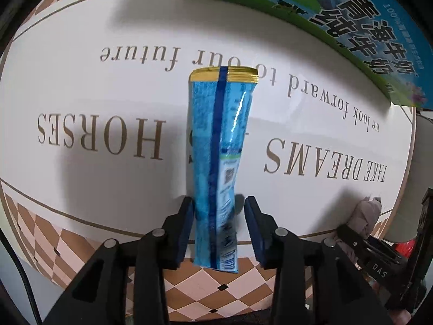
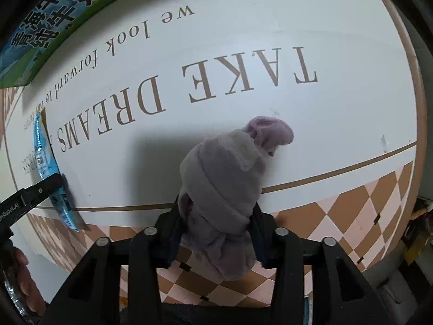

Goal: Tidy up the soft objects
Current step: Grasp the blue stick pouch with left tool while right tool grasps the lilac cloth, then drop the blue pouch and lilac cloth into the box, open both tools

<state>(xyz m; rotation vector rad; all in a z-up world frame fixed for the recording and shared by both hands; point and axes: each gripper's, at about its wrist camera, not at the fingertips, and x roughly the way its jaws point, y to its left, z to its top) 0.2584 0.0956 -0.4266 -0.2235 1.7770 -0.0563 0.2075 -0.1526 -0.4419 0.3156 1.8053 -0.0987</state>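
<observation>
Right hand-held gripper [image 2: 217,224] clenching one rolled cloth [image 2: 224,189], left hand-held gripper [image 1: 219,230] released around one blue sachet [image 1: 219,162]

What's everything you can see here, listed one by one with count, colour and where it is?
snack pouch: one, blue with a gold top seal, between the left fingers above the mat
rolled cloth: one, grey-lilac, gripped between the right fingers, its far end reaching over the mat
carton: one, green and blue with Chinese print, at the mat's far edge
mat: one, white with gold lettering and a brown-and-pink diamond border, covering the surface
left gripper: one, black with blue pads, fingers not fully closed on the pouch
right gripper: one, black, fingers closed on the cloth
</observation>
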